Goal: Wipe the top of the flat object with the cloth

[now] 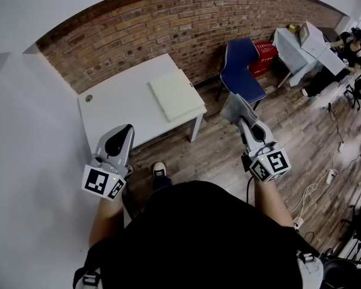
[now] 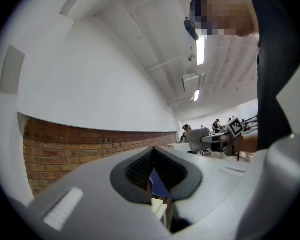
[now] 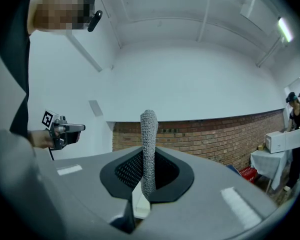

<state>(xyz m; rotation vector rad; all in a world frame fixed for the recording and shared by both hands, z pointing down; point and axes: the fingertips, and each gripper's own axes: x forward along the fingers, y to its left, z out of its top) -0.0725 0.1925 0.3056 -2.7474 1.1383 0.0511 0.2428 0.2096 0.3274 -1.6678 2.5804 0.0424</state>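
The right gripper pinches the grey cloth (it sticks upward). The left gripper is pressed together, empty. The cream flat board lies on the white table, apart from both.

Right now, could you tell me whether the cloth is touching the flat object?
No, the cloth stands clamped in the right gripper, away from the flat object on the table.
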